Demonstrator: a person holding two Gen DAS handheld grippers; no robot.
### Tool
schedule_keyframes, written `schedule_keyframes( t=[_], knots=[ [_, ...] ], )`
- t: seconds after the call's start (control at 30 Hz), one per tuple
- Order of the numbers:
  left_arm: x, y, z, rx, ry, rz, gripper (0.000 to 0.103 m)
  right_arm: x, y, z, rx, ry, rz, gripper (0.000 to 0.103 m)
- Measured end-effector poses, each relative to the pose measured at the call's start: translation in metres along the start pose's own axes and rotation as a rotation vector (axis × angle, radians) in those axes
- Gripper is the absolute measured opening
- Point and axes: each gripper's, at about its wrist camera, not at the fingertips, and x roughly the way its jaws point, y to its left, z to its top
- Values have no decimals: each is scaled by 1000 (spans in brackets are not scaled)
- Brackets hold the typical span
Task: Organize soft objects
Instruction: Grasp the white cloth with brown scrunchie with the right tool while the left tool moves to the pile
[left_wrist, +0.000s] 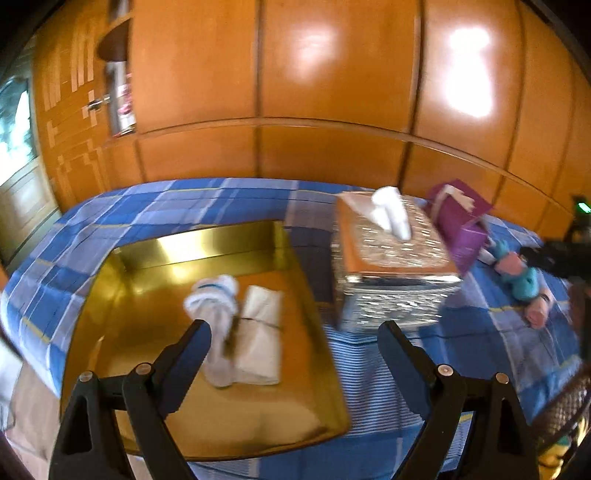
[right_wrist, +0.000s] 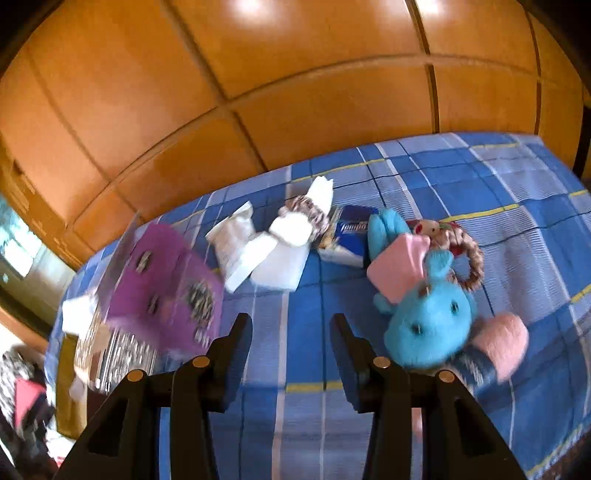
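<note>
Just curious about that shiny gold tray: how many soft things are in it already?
2. A rolled white sock lies in the gold tray, with a folded white cloth touching its right side. Nothing else shows inside.

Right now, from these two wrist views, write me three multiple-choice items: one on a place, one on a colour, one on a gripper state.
1. Where do the rolled white cloths lie?
A. in the gold tray
B. on the tissue box
C. on the floor

2. What colour is the plush toy's body?
A. green
B. blue
C. yellow

3. How is the left gripper?
A. shut on a cloth
B. shut, empty
C. open, empty

Key: 1 A, both sit on the tray's floor; 2 B, blue body with pink ears; 3 C, its fingers stand wide apart, holding nothing.
</note>
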Motion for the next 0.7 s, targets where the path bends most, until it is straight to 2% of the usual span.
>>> schedule_keyframes(
  t=[0.07,0.17,0.3,0.33,0.47,0.57,0.63,0.7],
  knots=[
    [2,-11,1,19,7,-28,92,14,-6,20,52,-3,34,44],
    [6,-25,2,49,20,-57,92,36,-8,48,101,-15,39,45],
    [11,-37,2,75,41,-91,92,70,-6,79,136,-8,-1,58],
    [12,-41,2,80,48,-97,92,79,-5,86,138,-2,-15,58],
    [19,-46,3,85,74,-106,92,107,4,98,99,52,-62,59],
    [23,-47,2,83,85,-111,92,132,16,96,14,128,-142,59],
    [24,-47,2,78,93,-117,92,134,22,90,-39,127,-176,41],
    [24,-48,2,80,94,-119,92,128,22,86,-46,103,-173,34]
  ],
)
